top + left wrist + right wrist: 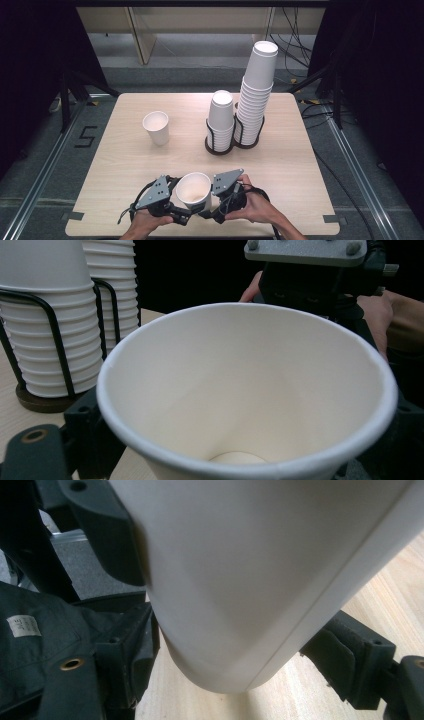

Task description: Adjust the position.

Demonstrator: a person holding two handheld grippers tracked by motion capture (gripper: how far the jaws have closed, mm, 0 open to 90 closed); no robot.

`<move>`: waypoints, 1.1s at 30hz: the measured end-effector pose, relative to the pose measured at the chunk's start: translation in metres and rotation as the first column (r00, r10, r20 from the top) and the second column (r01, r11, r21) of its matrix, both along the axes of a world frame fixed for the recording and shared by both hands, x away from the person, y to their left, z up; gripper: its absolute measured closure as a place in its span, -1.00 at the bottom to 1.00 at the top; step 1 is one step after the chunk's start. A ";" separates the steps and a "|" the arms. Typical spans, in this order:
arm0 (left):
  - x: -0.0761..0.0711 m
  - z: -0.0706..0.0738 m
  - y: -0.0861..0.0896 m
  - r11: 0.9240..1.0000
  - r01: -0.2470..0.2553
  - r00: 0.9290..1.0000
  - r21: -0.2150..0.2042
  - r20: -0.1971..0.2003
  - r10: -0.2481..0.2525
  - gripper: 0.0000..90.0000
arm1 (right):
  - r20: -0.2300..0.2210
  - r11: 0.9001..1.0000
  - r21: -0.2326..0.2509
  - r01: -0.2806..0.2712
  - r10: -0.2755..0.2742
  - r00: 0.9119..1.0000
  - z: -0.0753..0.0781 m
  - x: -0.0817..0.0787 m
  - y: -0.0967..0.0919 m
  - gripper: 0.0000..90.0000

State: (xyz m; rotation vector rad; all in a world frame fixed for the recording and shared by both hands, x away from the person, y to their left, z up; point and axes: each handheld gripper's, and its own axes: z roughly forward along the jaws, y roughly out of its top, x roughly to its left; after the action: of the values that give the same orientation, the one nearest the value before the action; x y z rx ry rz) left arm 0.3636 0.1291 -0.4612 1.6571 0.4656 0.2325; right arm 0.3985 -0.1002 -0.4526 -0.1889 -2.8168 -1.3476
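Cup, white paper, smooth and tapered with a rolled rim, sits tilted at the counter's six o'clock edge, caught between two tools. Largest is the counter, one pale wood-grain top with rounded corners. At its one o'clock stand two stacks of the same white cups, upside down in a black wire holder on round dark bases: the tall stack leans, and the short stack stands just beside it at nine o'clock. One loose cup stands upright at ten o'clock, well apart from the rest. The left tool and right tool are black with grey three-cornered plates. The right tool's jaws clamp the held cup's wall; the left's pads press its side too, at a medium gap.
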 end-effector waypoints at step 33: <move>0.030 -0.007 0.045 0.871 -0.459 0.888 0.178 0.070 0.454 -0.69 | 0.025 0.955 -0.026 0.296 -0.296 0.955 -0.002 0.013 -0.059 -0.47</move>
State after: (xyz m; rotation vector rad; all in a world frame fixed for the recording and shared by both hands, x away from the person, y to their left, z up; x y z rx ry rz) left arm 0.3933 0.1736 -0.4682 1.7063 0.8380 0.6671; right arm 0.4115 -0.1591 -0.4545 -0.6245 -2.9164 -1.3608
